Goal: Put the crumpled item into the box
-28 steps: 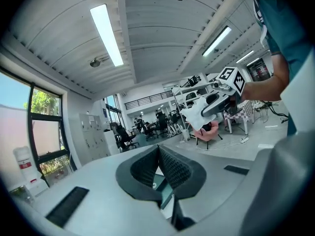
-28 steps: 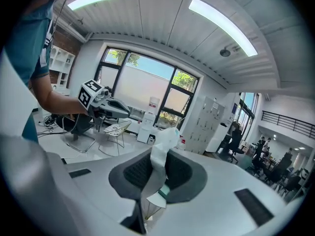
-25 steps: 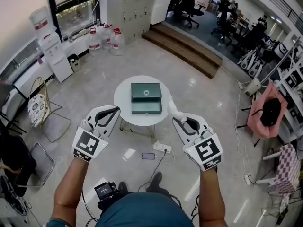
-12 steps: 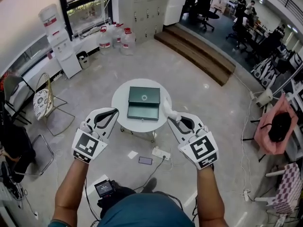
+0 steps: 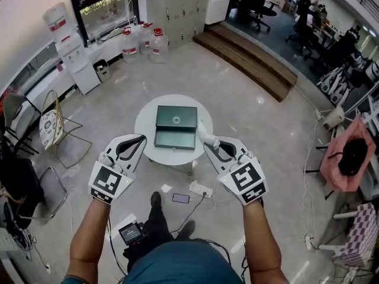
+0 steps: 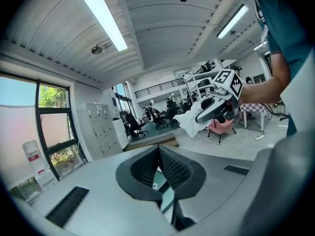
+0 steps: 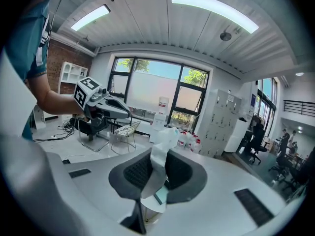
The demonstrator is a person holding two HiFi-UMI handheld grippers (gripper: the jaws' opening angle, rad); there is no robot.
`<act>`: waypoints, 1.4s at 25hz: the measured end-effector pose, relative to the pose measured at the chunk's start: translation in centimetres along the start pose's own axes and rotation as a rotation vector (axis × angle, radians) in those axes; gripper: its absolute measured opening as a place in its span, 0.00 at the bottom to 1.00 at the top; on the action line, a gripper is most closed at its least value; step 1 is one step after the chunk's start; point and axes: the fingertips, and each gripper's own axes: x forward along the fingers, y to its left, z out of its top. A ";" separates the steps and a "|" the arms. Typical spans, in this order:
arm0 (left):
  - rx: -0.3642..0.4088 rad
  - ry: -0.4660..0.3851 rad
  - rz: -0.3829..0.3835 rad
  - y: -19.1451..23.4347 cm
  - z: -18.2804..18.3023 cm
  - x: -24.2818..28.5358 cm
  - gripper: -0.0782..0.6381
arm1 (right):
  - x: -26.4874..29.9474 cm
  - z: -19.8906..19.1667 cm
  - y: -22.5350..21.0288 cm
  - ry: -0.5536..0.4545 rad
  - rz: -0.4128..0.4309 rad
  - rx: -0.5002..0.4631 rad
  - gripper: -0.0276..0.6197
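left tongs (image 5: 141,138) closed, right tongs (image 5: 208,142) clamped, both outstretched.

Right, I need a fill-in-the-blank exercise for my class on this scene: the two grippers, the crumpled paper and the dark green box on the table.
1. The right gripper is shut on a crumpled paper whose colour is ____.
2. The left gripper has its jaws together with ____ between them.
3. The dark green rectangular box sits on a white table whose top is ____ in shape.

Missing words: white; nothing; round.
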 end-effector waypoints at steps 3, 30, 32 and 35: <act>-0.003 -0.005 -0.031 1.5 -1.5 2.1 0.13 | 2.8 -0.9 -1.0 0.019 -0.008 0.012 0.16; -0.089 0.122 -0.131 16.0 -23.7 17.4 0.13 | 33.8 -18.6 -6.4 0.268 0.082 0.111 0.16; -0.097 0.135 -0.137 16.3 -25.6 18.4 0.13 | 35.5 -20.1 -6.5 0.285 0.090 0.105 0.16; -0.109 0.151 -0.144 17.0 -28.2 19.9 0.13 | 37.9 -22.2 -6.9 0.309 0.098 0.092 0.16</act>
